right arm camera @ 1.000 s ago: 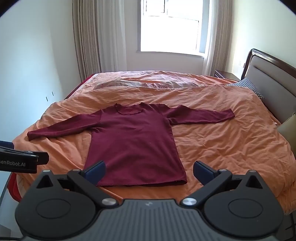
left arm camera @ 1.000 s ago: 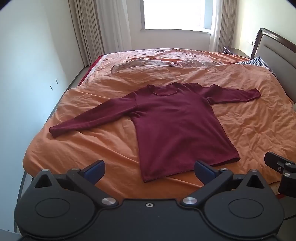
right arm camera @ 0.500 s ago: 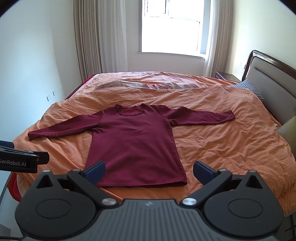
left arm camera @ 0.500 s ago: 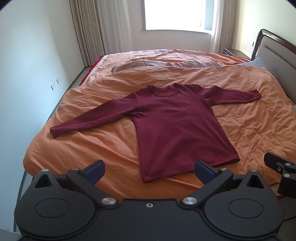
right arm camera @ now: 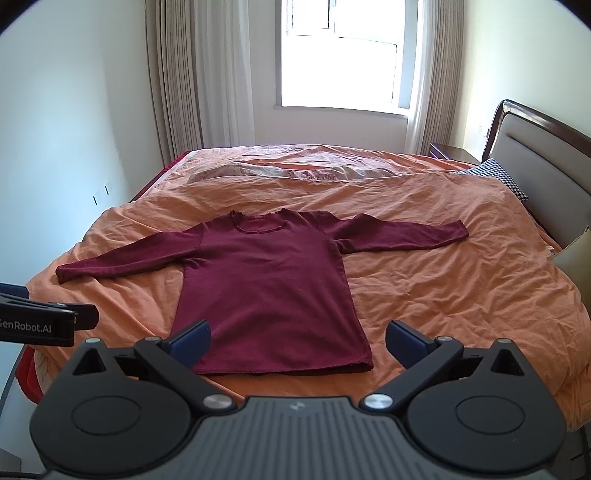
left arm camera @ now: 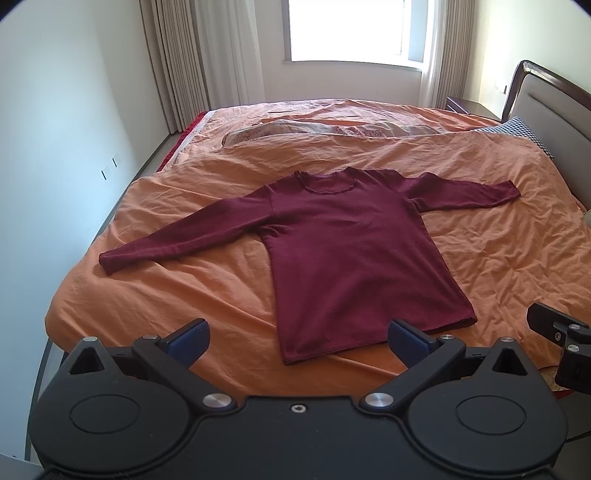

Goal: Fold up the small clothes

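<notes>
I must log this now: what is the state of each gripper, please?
Left gripper: open, holding nothing.
Right gripper: open, holding nothing; the shirt lies flat on the bed.

Sunlit window [right arm camera: 341, 55], beige curtains [right arm camera: 177, 74], orange-covered bed [right arm camera: 461, 280].

Shirt [left arm camera: 351, 254] flat on bed [left arm camera: 155, 295], pillow [left arm camera: 532, 133] far right, window [left arm camera: 347, 29] behind.

Shirt [left arm camera: 354, 258] matt maroon knit cloth; duvet [left arm camera: 184, 295] wrinkled orange cotton-like cloth; headboard [right arm camera: 535, 155] glossy wood frame, upper right; gripper bodies matt black plastic.
</notes>
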